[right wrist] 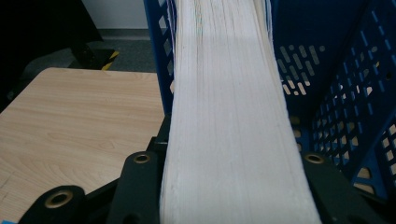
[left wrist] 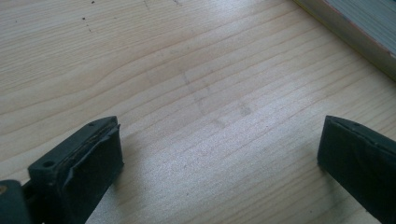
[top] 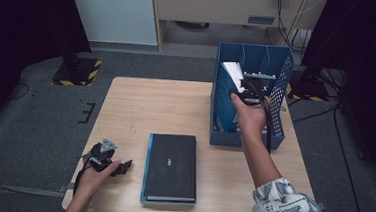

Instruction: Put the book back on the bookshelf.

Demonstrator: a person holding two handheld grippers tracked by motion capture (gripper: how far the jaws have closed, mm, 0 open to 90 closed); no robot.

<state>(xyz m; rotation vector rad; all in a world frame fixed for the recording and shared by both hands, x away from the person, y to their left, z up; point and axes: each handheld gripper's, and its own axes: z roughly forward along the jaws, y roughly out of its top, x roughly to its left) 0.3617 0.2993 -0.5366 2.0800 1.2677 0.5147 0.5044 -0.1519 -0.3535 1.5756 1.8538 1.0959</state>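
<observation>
My right gripper (top: pixel 252 88) reaches into the blue file rack (top: pixel 274 57) at the table's right, shut on a thick book whose white page edge (top: pixel 233 70) tilts inside the rack. In the right gripper view the page block (right wrist: pixel 229 116) sits between both jaws of my right gripper (right wrist: pixel 229 161), and they press on its sides. A black book (top: pixel 171 167) lies flat near the front edge. Just left of it my left gripper (top: pixel 121 166) rests low over the table. In the left gripper view, the left gripper (left wrist: pixel 223 135) stands open over bare wood.
The wooden table (top: pixel 141 102) has bare surface at its left and middle. The perforated rack walls (right wrist: pixel 355 93) enclose the held book. One edge of the black book (left wrist: pixel 359 23) lies just beyond the left jaws. Dark stands and cables sit on the floor around the table.
</observation>
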